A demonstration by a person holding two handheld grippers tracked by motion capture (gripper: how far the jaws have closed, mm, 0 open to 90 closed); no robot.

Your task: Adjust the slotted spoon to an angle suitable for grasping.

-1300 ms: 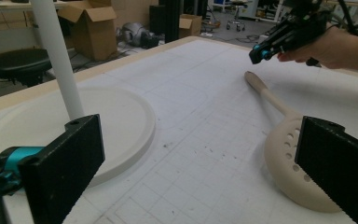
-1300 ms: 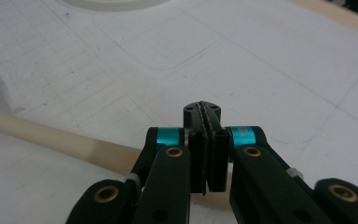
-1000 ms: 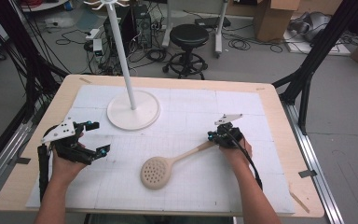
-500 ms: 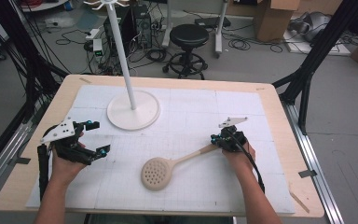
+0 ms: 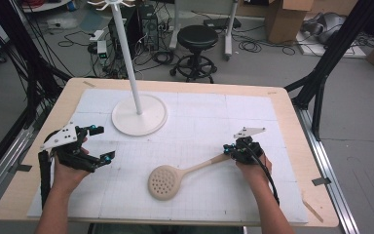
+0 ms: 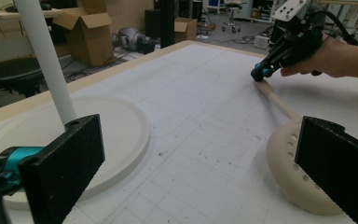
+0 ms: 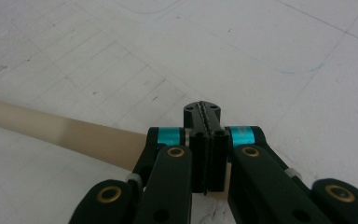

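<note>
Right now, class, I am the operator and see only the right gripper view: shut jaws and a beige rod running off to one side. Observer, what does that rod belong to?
Observer: It is the handle of a perforated spoon. The round head lies on the white mat, and the handle's far end is at the right gripper.
Operator: Where is the other gripper?
Observer: The left gripper is over the mat's left side, jaws wide open, with nothing between them.
Operator: Is anything else on the table?
Observer: A white stand with a round base and a tall pole stands at the mat's far left.
</note>
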